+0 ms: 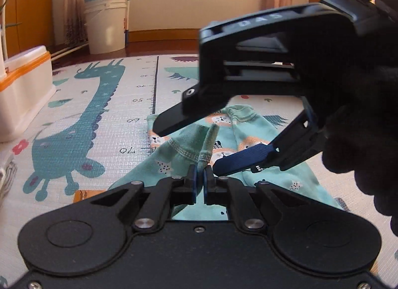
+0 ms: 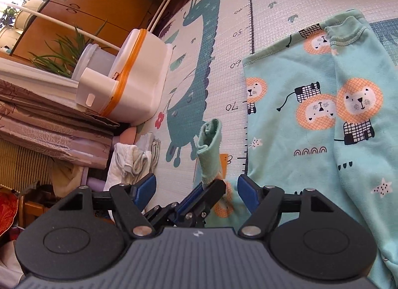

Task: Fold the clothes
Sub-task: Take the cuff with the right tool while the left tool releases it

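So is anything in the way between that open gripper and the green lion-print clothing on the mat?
Only the left gripper. It is shut on a cuff of the green garment and sits right between the open right gripper's fingers. Otherwise nothing lies on the garment or on the play mat beside it.
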Demonstrator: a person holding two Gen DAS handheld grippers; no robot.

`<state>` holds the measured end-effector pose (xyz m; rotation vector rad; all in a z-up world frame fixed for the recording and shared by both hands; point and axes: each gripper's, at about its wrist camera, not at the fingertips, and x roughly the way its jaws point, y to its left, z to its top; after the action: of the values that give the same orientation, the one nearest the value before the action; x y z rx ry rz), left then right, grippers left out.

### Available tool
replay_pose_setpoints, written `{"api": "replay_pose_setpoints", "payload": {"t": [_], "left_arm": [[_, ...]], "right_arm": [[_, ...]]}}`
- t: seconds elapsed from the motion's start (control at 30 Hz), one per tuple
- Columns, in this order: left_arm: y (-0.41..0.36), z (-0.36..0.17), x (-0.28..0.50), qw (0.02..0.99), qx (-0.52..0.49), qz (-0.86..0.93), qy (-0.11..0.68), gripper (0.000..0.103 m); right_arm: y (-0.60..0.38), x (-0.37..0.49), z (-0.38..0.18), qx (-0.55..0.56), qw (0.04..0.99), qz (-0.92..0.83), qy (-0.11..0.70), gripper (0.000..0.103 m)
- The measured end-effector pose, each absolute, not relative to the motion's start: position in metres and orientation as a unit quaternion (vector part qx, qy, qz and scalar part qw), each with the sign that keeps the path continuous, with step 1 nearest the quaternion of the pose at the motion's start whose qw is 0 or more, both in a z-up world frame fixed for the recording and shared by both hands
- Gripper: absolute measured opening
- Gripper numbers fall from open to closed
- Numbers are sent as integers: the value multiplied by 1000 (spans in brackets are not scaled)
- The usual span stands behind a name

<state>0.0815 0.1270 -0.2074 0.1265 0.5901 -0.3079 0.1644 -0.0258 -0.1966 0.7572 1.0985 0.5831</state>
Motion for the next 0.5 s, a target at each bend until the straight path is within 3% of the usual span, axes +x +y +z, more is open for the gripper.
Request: {"api": "replay_pose_setpoints", "payload": {"t": [0.07, 0.17, 0.33, 0.37, 0.4, 0.47, 0.5], "left_arm": [[117, -210, 75, 942, 100, -162, 277, 2], [107, -212, 65, 939, 135, -181, 259, 2], [103, -211, 60, 939, 151, -192, 244, 3], [107, -209, 60, 939, 143, -197, 245, 5], [110, -207, 58, 940, 137, -195, 244, 9], [120, -201, 53, 945, 121, -183, 242, 29], [128, -199, 50, 949, 107, -171, 240, 48]], "right_arm": [[-28, 168, -206, 355, 742, 256, 508, 72], [-31, 170, -215, 363, 741, 237, 513, 64], [-41, 169, -228, 393, 733, 217, 511, 32], [-45, 168, -230, 401, 732, 212, 509, 19], [-49, 167, -232, 410, 730, 207, 506, 9], [-56, 165, -233, 419, 729, 206, 501, 9], [-58, 165, -231, 419, 732, 207, 495, 9]]}}
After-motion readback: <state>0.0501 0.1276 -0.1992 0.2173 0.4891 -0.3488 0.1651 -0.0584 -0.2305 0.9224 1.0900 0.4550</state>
